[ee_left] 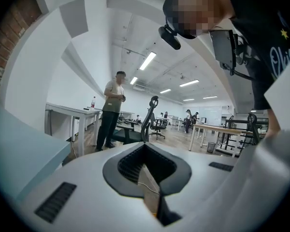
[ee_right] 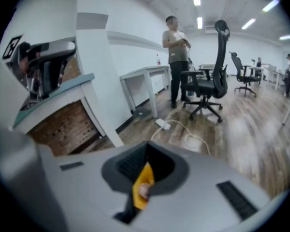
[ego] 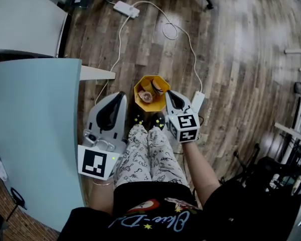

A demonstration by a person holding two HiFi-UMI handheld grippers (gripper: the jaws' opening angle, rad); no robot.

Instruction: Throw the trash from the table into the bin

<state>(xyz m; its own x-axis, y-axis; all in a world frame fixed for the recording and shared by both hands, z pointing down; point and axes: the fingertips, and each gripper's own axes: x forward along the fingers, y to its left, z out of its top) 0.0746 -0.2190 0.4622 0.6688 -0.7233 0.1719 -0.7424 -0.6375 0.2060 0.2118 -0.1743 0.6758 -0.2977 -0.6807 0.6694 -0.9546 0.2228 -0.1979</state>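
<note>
**Ana:** What is the left claw (ego: 120,94) doing?

**Ben:** It is hanging at the person's left side, just beside the edge of the light blue table (ego: 35,134). Its jaws are pressing together with nothing between them. In the left gripper view only a sliver of wooden floor is showing below the black pads (ee_left: 129,166).

**Ana:** And the right claw (ego: 169,93)?

**Ben:** It is tilting downward above the floor (ego: 241,59), and in the head view its tip is sitting next to the right rim of the bin (ego: 137,88). It is clenched and empty too. In the right gripper view a strip of the bin's yellow is peeking through the slit under the jaws.

**Ana:** Where is the trash (ego: 150,93) lying?

**Ben:** Inside the yellow eight-sided bin, which is standing on the floor just in front of the person's shoes (ego: 158,120), between the two claws. A round brownish piece and a paler one are showing; what they are exactly is too small to tell.

**Ana:** What is surrounding all that?

**Ben:** A white power strip (ego: 126,9) is lying beyond the bin, with its cable (ego: 121,39) looping across the boards. In both gripper views a bystander (ee_left: 113,112) is standing near a black office chair (ee_right: 208,83).
</note>
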